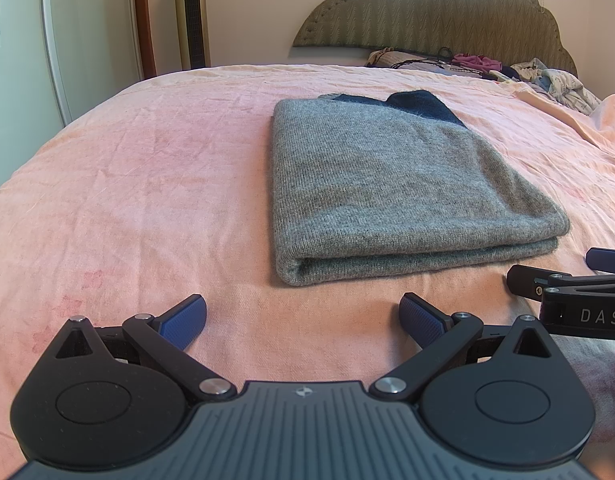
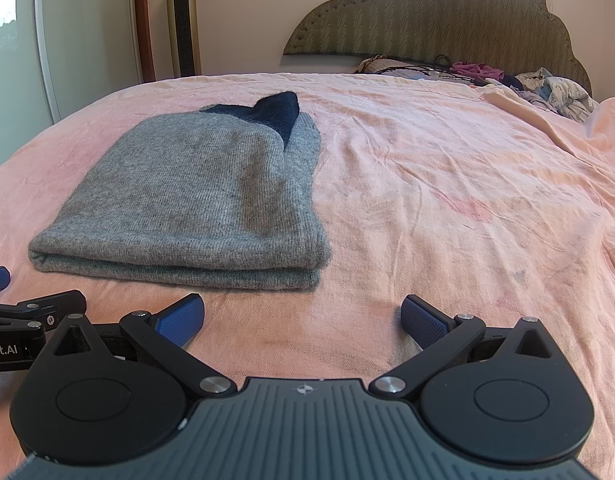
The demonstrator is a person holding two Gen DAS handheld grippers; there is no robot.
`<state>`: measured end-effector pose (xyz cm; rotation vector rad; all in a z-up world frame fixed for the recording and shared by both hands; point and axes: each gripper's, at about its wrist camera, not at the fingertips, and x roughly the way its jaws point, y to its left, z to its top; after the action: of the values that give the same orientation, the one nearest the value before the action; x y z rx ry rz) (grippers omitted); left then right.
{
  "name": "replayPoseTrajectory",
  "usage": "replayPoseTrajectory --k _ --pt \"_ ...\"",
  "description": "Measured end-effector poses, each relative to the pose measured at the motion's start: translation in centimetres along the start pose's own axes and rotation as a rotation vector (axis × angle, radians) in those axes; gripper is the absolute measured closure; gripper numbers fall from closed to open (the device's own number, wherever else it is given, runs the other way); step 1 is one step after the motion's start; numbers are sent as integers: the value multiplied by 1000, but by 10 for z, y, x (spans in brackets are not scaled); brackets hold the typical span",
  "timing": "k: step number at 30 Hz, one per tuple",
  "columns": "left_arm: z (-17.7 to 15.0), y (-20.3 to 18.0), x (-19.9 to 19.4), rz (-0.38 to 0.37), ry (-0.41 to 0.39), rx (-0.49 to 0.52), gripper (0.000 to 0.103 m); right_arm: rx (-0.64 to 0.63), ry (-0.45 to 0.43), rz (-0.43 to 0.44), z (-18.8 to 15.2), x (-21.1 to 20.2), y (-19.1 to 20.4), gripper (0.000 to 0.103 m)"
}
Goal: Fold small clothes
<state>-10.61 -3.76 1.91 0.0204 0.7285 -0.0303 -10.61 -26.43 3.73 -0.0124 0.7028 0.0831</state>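
My left tongs (image 1: 302, 322) are released, the two blue pads (image 1: 186, 320) spread wide with nothing between them, hovering low over the pink bedsheet (image 1: 127, 184) near the foot edge of the bed. My right tongs (image 2: 302, 322) are released the same way, blue pads (image 2: 421, 320) wide apart over bare sheet, also near the foot edge.

The grey sweater (image 1: 391, 196) lies folded into a thick rectangle on the bed, roughly midway across it and just ahead of both tongs, touching neither. Its nearest side is a rounded fold with two stacked layers showing. A dark navy part (image 1: 423, 106) of the garment sticks out at the far end, toward the headboard (image 1: 435, 12). From the left wrist view the sweater sits ahead and slightly right of my left tongs; from the right wrist view the sweater (image 2: 195, 196) sits ahead and to the left of my right tongs, its navy part (image 2: 277, 114) raised a little at the back.

My right tongs (image 1: 563, 276) show at the right edge of the left wrist view, just beside the sweater's near right corner. My left tongs (image 2: 11, 294) show at the left edge of the right wrist view.

A heap of loose clothes (image 2: 555, 92) lies at the far right corner of the bed, below the headboard. A tall tower fan (image 1: 192, 14) stands by the wall beyond the far left corner.
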Motion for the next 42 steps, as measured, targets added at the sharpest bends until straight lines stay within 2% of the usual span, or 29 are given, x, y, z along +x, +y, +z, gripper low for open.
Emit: replayPoseTrajectory --k 29,31,33,35,38,42 --pt "4 0 1 0 25 -2 0 1 0 0 0 0 0 0" --pt "6 3 -5 11 35 -35 0 6 -3 13 0 -2 -1 0" --pt "8 8 -18 34 5 -72 0 48 -25 37 2 -11 -10 0" --pt "14 10 -28 31 -52 -84 0 115 -83 79 8 -26 -22 0" --pt "35 9 -21 42 -69 -95 0 192 -170 159 34 -38 -41 0" --pt "61 -1 9 24 -46 -78 0 196 -65 211 82 -1 -36 0"
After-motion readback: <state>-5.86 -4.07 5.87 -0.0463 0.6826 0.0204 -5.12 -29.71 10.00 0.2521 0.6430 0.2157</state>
